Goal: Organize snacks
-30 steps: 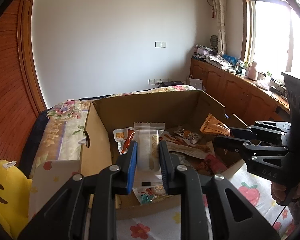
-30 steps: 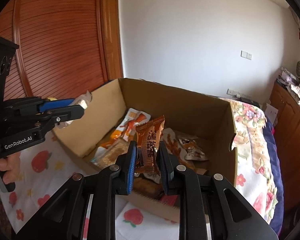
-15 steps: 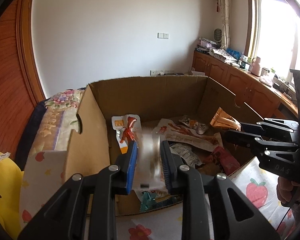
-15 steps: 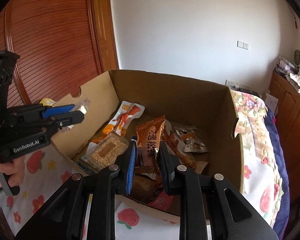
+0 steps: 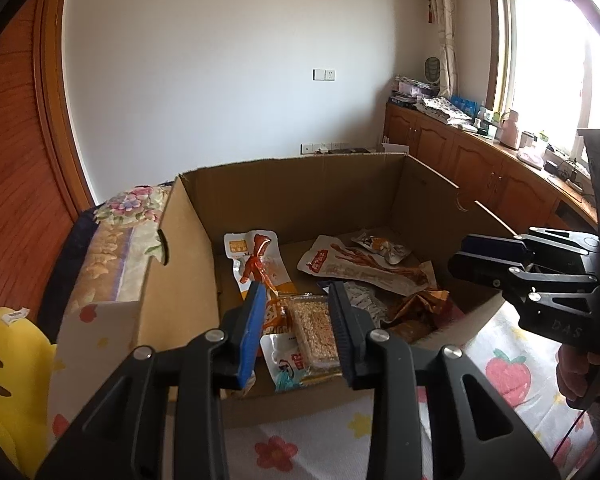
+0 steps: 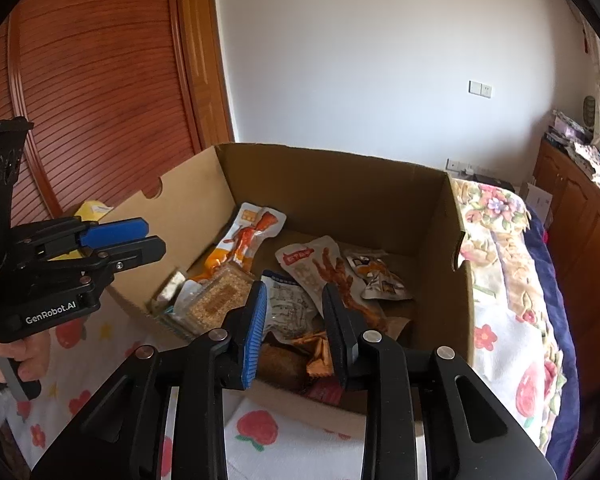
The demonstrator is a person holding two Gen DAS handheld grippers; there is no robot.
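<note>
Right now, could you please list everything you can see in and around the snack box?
Cardboard box: one, brown, open, on the bedspread.
Snack packets: several loose in the box, including an orange-and-white packet by the left wall, a clear grain bar near the front, a white packet with brown sticks mid-box, and a crumpled orange wrapper at the front right.
Bedspread: one, white with strawberries, under the box.
Yellow plush toy: one, left of the box.
Wooden cabinets: brown, under the window.
Left hand-held gripper: open, empty.
Right hand-held gripper: open, empty.
</note>
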